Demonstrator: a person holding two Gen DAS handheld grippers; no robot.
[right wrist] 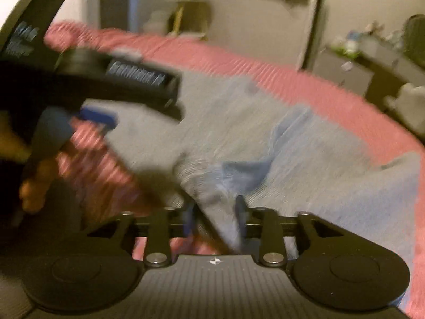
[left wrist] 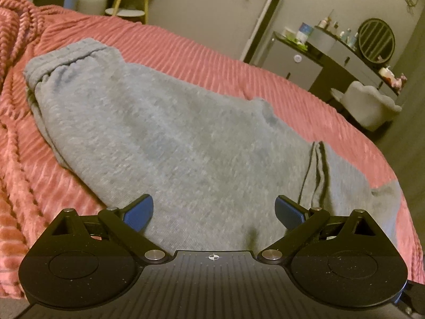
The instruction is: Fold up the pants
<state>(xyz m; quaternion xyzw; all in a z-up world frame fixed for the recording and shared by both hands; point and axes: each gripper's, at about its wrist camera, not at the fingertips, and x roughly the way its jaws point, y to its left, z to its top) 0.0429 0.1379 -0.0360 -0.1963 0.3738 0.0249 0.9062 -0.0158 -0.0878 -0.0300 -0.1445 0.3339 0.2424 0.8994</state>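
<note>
Grey sweatpants [left wrist: 164, 133] lie flat on a pink ribbed bedspread [left wrist: 199, 50], waistband at the far left, legs running toward the near right. My left gripper [left wrist: 213, 212] is open and empty, its blue pads [left wrist: 139, 212] spread wide just above the pants' near part. The right wrist view is blurred by motion. There my right gripper [right wrist: 215, 218] is shut on a bunched fold of the grey pants [right wrist: 212, 183]. The left gripper [right wrist: 111, 85] and the hand holding it show at the left of that view.
The bed's right edge [left wrist: 393, 175] drops to the floor. Beyond it stand a white chair [left wrist: 372, 106], a dark dresser [left wrist: 345, 61] with bottles and a round mirror, and a small round table [left wrist: 127, 12] at the back.
</note>
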